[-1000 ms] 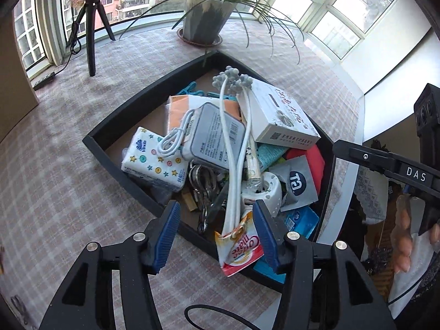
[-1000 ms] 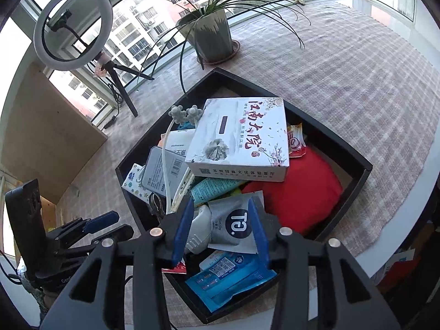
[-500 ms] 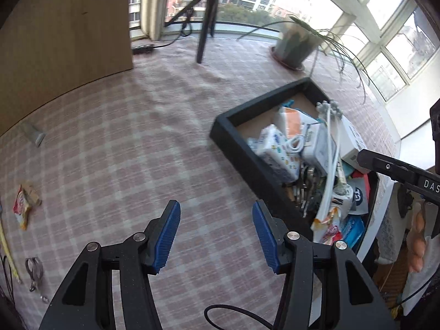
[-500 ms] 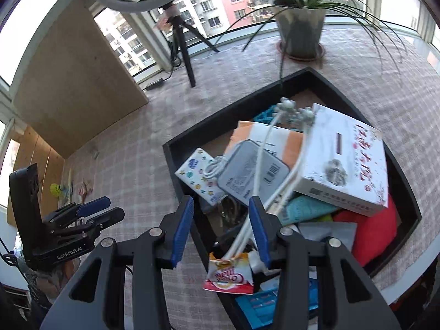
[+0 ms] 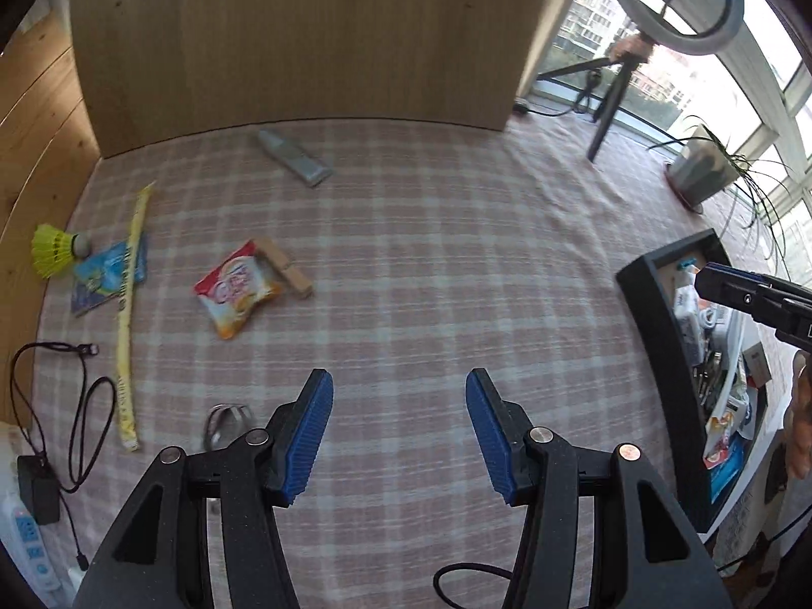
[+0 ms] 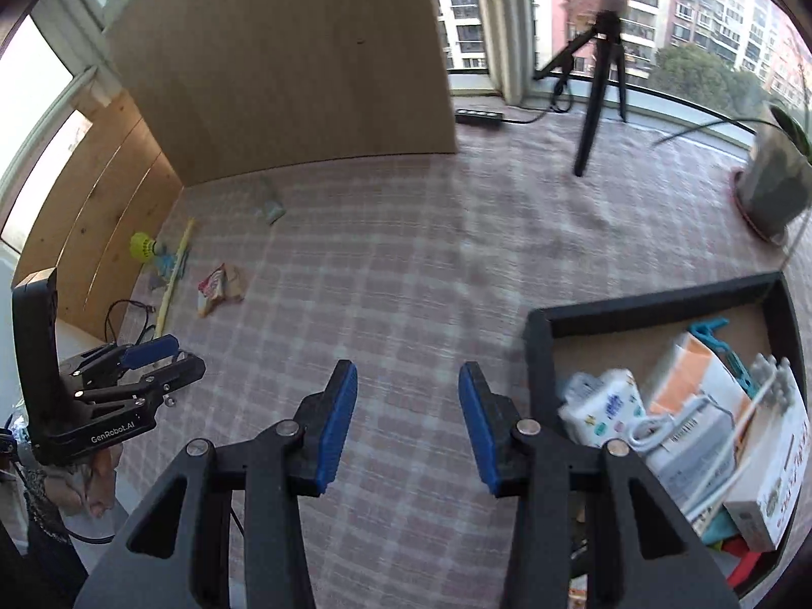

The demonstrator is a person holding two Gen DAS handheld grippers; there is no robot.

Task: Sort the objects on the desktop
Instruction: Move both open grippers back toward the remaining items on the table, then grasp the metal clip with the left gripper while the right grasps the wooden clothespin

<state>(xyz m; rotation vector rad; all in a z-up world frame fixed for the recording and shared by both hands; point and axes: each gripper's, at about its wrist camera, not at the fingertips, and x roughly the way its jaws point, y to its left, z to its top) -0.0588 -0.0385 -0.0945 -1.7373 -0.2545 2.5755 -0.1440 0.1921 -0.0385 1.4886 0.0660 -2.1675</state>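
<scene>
My left gripper (image 5: 399,431) is open and empty above the checked tablecloth. Loose objects lie ahead and to its left: a red-orange snack packet (image 5: 236,292), a wooden clip (image 5: 284,266), a grey tube (image 5: 292,157), a yellow strip (image 5: 127,314), a blue packet (image 5: 109,274), a yellow shuttlecock (image 5: 53,251) and a metal ring (image 5: 226,424). My right gripper (image 6: 407,424) is open and empty beside the black tray (image 6: 654,304), which holds a tissue pack (image 6: 604,406), a white charger (image 6: 685,431) and a white box (image 6: 771,472). The tray (image 5: 654,314) also shows at the left view's right edge.
A wooden panel (image 5: 304,35) stands at the back and another at the left. A ring light on a tripod (image 6: 601,66) and a potted plant (image 6: 774,177) stand at the far right. A black cable with adapter (image 5: 35,482) and a power strip (image 5: 25,543) lie at the left edge.
Both grippers have swung left, away from the tray, toward the loose objects on the cloth. The tray has slid to the right edge of both views. Both stay open.
</scene>
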